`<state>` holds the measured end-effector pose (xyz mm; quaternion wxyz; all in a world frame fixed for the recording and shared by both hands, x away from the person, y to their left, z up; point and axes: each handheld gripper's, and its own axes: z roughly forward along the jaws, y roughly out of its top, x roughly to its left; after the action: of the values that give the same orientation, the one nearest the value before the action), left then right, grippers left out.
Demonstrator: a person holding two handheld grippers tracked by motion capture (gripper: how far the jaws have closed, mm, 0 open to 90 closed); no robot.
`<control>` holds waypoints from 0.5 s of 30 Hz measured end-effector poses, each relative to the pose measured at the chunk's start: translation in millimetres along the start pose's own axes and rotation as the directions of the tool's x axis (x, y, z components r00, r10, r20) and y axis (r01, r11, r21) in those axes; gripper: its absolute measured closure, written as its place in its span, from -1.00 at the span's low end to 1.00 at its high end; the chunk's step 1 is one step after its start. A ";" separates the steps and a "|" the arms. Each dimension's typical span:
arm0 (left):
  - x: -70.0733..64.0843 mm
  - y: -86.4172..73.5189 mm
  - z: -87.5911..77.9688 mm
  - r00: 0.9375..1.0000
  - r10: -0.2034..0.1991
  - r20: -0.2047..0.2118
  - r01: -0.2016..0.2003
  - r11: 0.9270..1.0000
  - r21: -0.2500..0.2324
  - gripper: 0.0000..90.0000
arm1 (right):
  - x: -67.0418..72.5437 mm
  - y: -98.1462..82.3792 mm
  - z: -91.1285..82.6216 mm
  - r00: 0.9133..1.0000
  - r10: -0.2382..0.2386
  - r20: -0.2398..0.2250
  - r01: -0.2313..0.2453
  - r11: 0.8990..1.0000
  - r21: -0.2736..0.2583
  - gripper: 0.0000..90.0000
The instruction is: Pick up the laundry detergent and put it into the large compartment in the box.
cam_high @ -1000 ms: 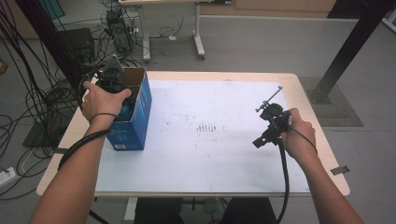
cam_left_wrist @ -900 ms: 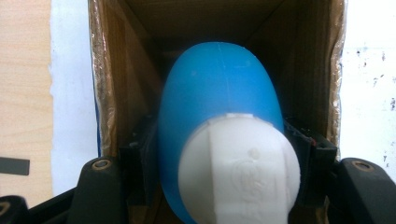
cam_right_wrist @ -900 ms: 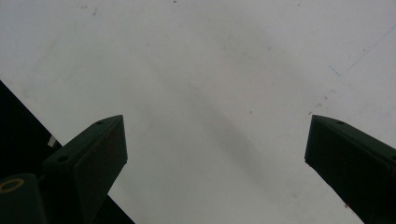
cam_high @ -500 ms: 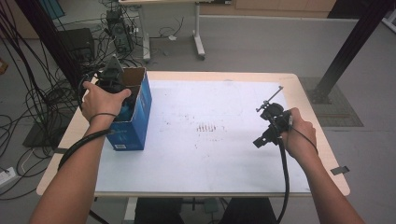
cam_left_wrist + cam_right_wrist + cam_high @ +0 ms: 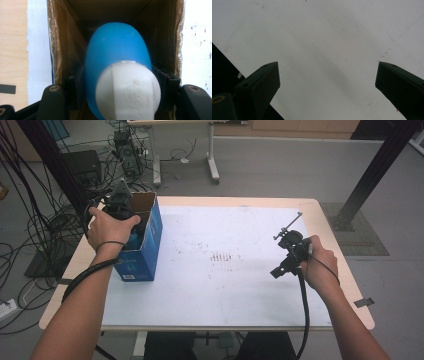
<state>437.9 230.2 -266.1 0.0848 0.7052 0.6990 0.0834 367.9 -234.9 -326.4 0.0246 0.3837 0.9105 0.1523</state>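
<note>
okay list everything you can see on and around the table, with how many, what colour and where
Cardboard box: one, blue outside, brown inside, open-topped, on the table's left part.
Bottle: one, blue with white cap, inside the box opening, clamped between the left jaws.
Table: one, white top with wood edge.
Cables: many, black, on the floor at left.
Left gripper: one, black, over the box, shut on the bottle.
Right gripper: one, black, open over bare table at right.

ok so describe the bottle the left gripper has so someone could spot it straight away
Find the blue cardboard box standing open at the left edge of the white-topped table. The left gripper reaches into its open top, jaws clamped on the bottle. It is smooth, rounded and bright blue with a white ribbed cap, unlike the brown cardboard walls around it.
</note>
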 end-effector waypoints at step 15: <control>0.3 -0.2 0.1 1.000 -0.003 0.000 0.003 1.000 -0.001 -0.16 | 0.5 0.8 0.0 1.000 0.000 0.001 0.000 1.000 -0.001 -0.89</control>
<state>437.7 230.5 -266.2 0.0854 0.7042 0.6999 0.0838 368.2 -234.0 -326.1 0.0253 0.3836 0.9104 0.1527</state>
